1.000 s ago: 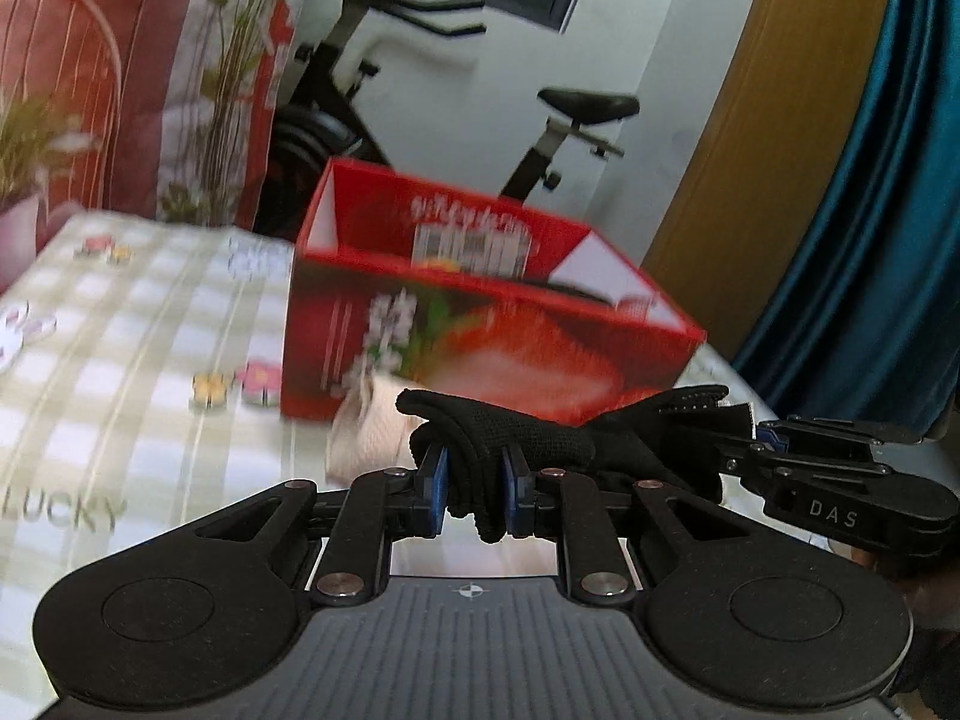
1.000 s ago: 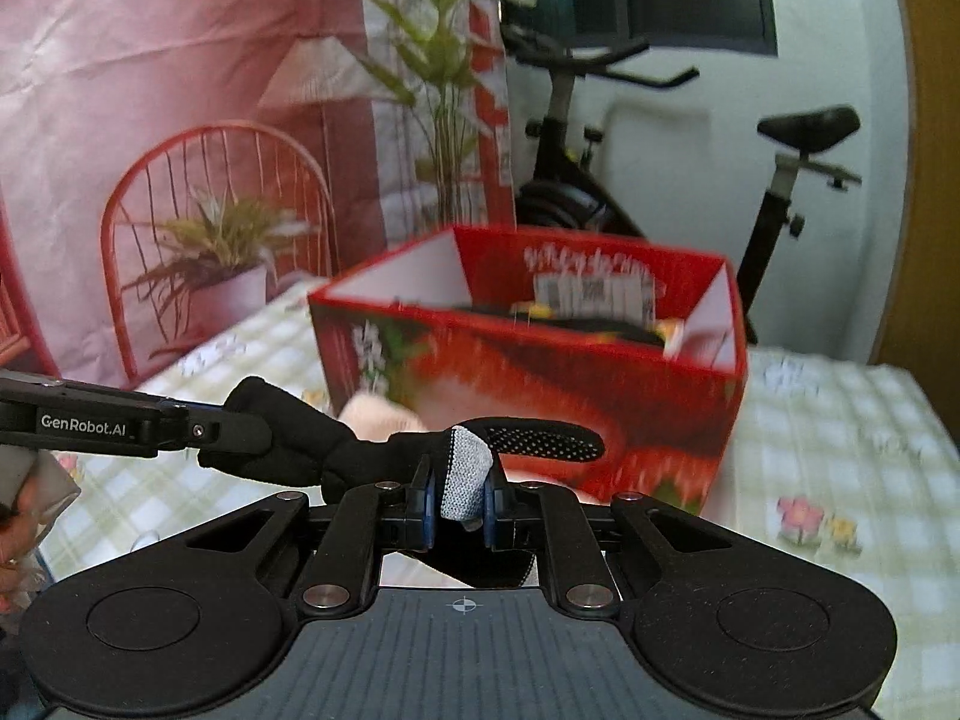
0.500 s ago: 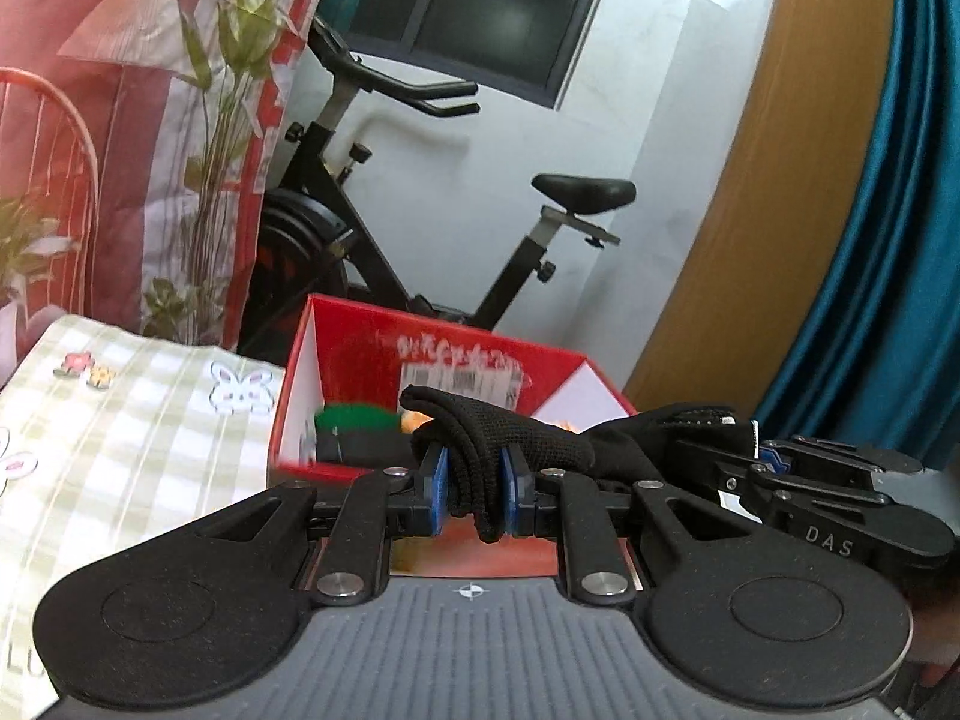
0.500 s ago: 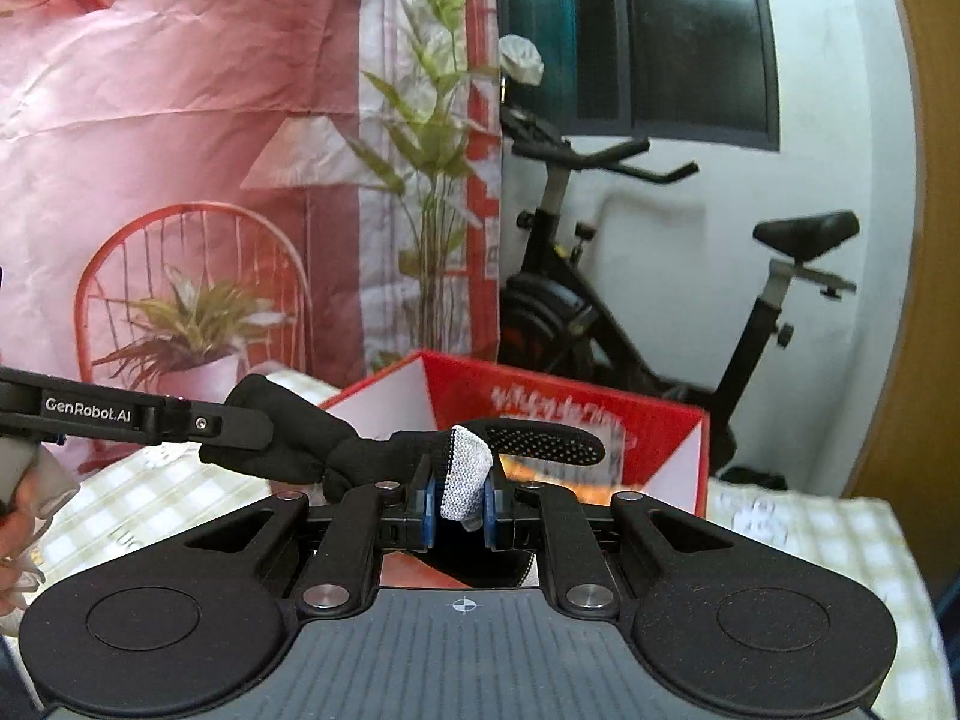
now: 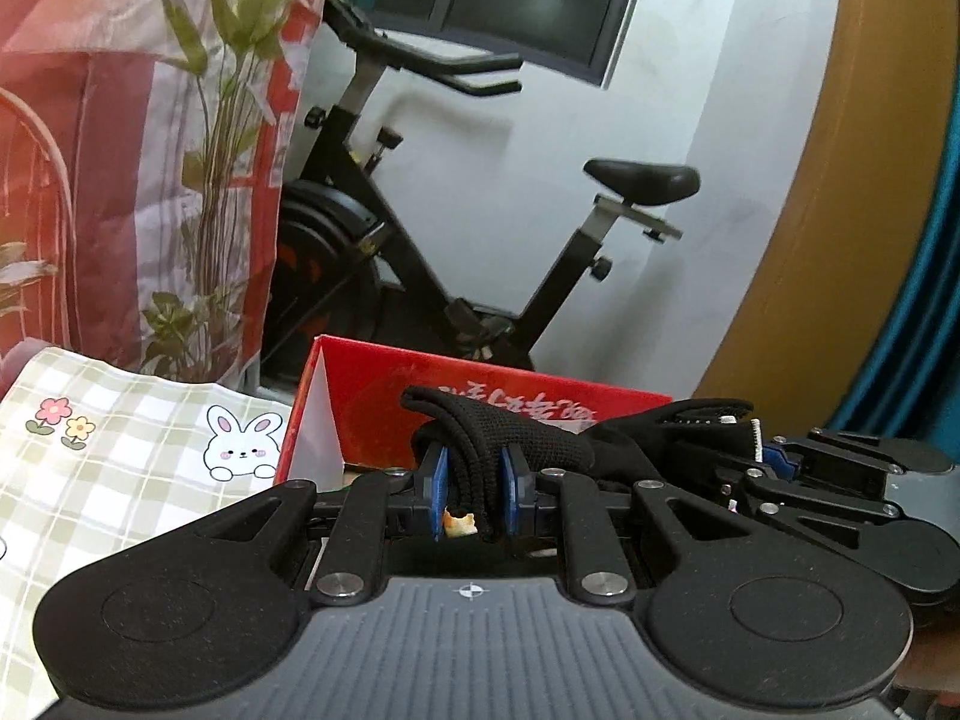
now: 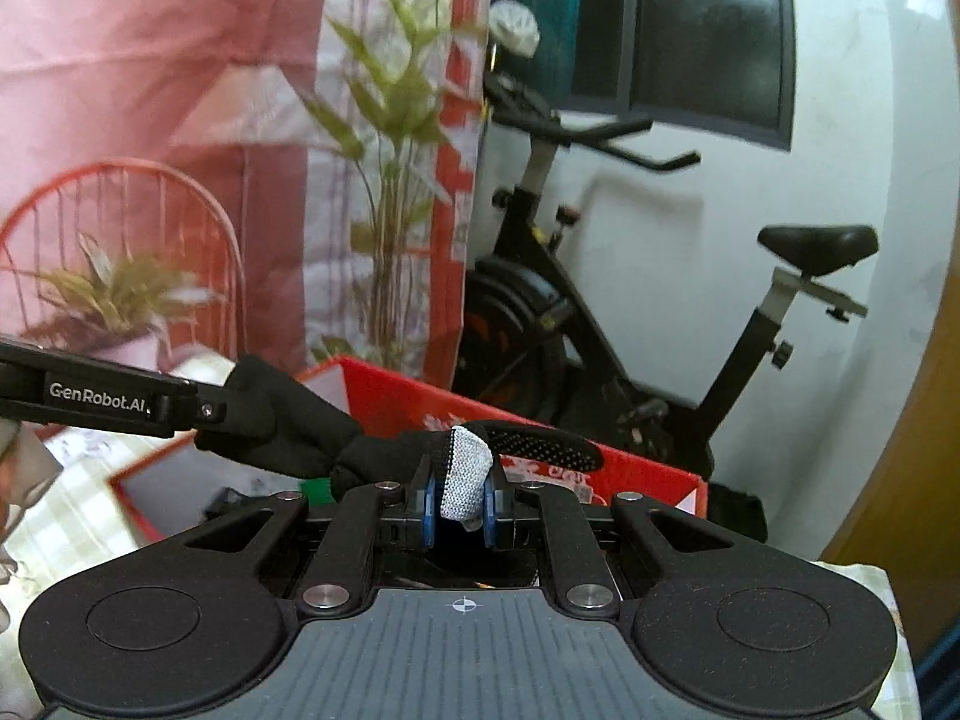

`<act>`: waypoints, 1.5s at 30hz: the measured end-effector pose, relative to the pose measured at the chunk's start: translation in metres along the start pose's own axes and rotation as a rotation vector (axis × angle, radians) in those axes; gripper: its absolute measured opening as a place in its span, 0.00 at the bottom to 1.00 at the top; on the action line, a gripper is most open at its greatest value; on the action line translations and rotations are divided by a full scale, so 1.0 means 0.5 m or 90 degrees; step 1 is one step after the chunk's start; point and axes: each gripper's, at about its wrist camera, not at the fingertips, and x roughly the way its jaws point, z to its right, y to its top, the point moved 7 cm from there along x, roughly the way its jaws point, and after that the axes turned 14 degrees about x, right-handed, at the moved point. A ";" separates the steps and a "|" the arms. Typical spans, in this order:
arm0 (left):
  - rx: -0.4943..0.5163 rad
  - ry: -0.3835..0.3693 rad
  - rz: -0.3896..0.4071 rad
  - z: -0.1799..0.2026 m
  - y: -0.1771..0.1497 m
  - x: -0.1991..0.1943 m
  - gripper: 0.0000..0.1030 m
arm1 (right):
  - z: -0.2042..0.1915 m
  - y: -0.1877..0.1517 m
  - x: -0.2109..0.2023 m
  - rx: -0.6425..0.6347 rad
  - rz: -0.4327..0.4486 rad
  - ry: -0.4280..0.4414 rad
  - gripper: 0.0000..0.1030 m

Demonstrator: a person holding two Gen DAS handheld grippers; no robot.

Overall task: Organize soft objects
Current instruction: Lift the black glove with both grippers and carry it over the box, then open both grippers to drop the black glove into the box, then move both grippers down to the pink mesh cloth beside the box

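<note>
A black glove (image 5: 510, 438) stretches between both grippers above the open red box (image 5: 384, 384). My left gripper (image 5: 474, 492) is shut on the glove's cuff end, black knit pinched between its blue pads. My right gripper (image 6: 459, 501) is shut on a grey-tipped finger of the same glove (image 6: 300, 426). The right gripper (image 5: 774, 462) shows at the right of the left wrist view, and the left gripper (image 6: 204, 411) enters from the left of the right wrist view. The red box (image 6: 390, 402) lies just below and ahead of both grippers; its contents are mostly hidden.
The box stands on a checked tablecloth (image 5: 120, 468) with a rabbit print. Behind the table are an exercise bike (image 5: 420, 252), a white wall, a pink backdrop with a plant (image 6: 384, 180) and a blue curtain (image 5: 924, 276) at the right.
Both grippers have carried the glove forward and upward. The red box has dropped lower in both views and now sits right under the glove.
</note>
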 end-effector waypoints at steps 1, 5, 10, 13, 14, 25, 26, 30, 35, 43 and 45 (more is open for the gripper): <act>0.001 0.001 -0.004 -0.002 0.000 0.010 0.19 | 0.002 0.000 0.014 -0.002 -0.009 -0.004 0.13; 0.005 0.003 -0.023 -0.005 -0.003 0.048 0.20 | 0.019 -0.001 0.067 0.005 -0.042 -0.022 0.13; 0.007 0.012 -0.038 -0.008 -0.013 0.070 0.20 | 0.032 -0.013 0.108 0.042 -0.081 -0.041 0.14; 0.009 0.009 -0.047 -0.004 -0.019 0.077 0.25 | 0.033 -0.022 0.120 0.043 -0.088 -0.061 0.20; 0.013 0.006 -0.051 -0.004 -0.019 0.079 0.31 | 0.034 -0.025 0.122 0.040 -0.087 -0.069 0.23; 0.039 0.035 -0.039 -0.015 -0.010 0.018 0.96 | 0.027 -0.029 0.063 0.032 -0.068 -0.079 0.90; 0.042 0.042 -0.040 -0.014 -0.009 0.011 0.98 | 0.026 -0.028 0.054 0.033 -0.064 -0.080 0.93; 0.047 0.058 -0.049 -0.014 -0.013 -0.019 1.00 | 0.018 -0.028 0.020 0.033 -0.053 -0.081 0.99; 0.061 0.073 -0.052 -0.009 -0.028 -0.060 1.00 | 0.015 -0.044 -0.024 0.048 -0.045 -0.081 0.99; 0.077 0.084 -0.058 0.002 -0.087 -0.119 1.00 | 0.031 -0.104 -0.108 0.086 -0.009 -0.080 1.00; 0.084 0.084 -0.063 0.007 -0.109 -0.129 1.00 | 0.038 -0.124 -0.129 0.097 0.003 -0.081 1.00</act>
